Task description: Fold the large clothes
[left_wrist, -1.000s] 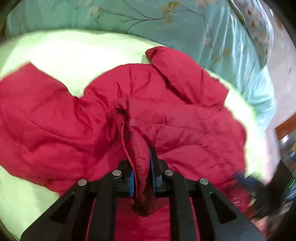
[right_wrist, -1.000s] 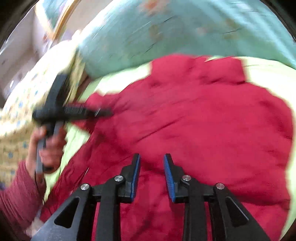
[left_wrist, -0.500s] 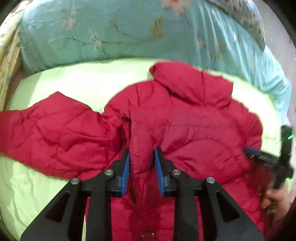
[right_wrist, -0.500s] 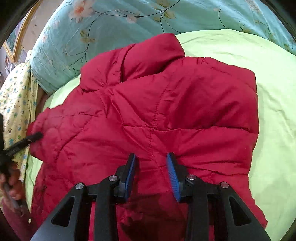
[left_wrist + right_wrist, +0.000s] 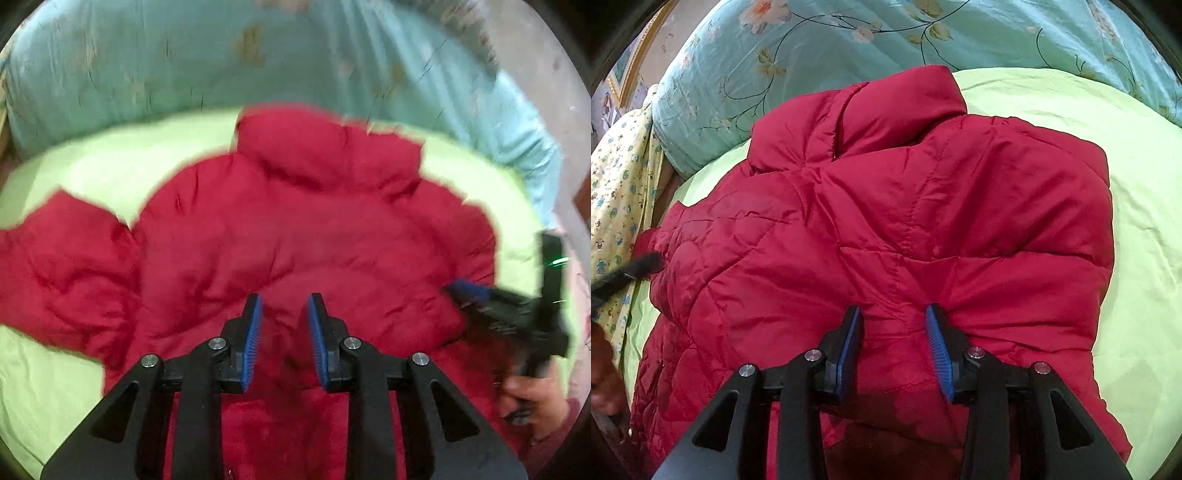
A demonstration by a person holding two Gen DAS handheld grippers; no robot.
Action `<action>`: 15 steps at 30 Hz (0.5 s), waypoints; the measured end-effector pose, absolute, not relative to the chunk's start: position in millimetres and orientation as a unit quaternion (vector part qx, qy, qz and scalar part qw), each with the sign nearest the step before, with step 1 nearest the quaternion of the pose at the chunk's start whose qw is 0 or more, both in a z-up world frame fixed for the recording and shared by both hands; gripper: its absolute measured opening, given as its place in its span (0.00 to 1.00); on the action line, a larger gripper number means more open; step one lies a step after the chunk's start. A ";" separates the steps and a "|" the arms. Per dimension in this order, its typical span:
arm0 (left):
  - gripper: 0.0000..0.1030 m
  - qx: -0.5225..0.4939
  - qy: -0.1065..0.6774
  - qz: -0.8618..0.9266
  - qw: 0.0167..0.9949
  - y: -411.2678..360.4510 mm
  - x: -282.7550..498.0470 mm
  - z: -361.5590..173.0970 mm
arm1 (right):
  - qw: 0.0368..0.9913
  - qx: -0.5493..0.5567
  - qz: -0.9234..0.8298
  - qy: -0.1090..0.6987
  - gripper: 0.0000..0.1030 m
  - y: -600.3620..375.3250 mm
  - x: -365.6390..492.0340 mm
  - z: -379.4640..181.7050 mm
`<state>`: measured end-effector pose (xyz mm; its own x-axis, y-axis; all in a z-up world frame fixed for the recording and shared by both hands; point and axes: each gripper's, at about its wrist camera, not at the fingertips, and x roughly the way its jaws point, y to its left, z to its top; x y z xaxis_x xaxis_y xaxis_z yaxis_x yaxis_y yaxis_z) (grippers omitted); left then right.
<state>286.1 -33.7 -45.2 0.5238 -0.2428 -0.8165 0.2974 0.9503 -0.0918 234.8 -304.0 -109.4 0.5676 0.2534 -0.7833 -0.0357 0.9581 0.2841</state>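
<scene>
A red quilted jacket (image 5: 295, 229) lies spread on a lime green sheet (image 5: 110, 166), its collar (image 5: 325, 147) at the far end. One sleeve (image 5: 59, 266) stretches out to the left. My left gripper (image 5: 284, 299) hovers open over the jacket's middle with nothing between its blue pads. In the right wrist view the jacket (image 5: 886, 221) has a straight folded edge on its right side. My right gripper (image 5: 894, 310) rests its tips on the lower part of the jacket, where the fabric puckers; its jaws are opening and pinch nothing. It also shows, blurred, as the right gripper (image 5: 476, 291) at the jacket's right edge.
A teal floral quilt (image 5: 849, 48) is bunched along the far side of the bed. A yellow patterned cloth (image 5: 617, 177) lies at the left. A person's hand (image 5: 528, 391) holds the right gripper's handle. The left gripper's tip (image 5: 639, 266) pokes in at the left edge.
My left gripper let go of the pinched fold of jacket, opened and shifted across the jacket. My right gripper came down onto the jacket and its jaws widened.
</scene>
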 end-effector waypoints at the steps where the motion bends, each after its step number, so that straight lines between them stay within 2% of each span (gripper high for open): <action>1: 0.22 0.030 0.476 -0.141 0.868 -32.7 291.7 -57.7 | 0.878 0.120 0.085 0.456 0.39 -304.4 234.5 -109.6; 4: 0.23 0.013 0.493 -0.123 0.861 -27.0 298.3 -79.1 | 0.879 0.129 0.099 0.448 0.40 -307.7 232.7 -110.2; 10: 0.22 -0.017 0.486 -0.104 0.867 -17.2 293.3 -80.9 | 0.881 0.161 0.137 0.423 0.41 -325.5 219.4 -109.3; 15: 0.23 0.003 0.475 -0.093 0.875 -22.9 287.3 -83.3 | 0.879 0.185 0.150 0.413 0.42 -333.1 216.9 -108.8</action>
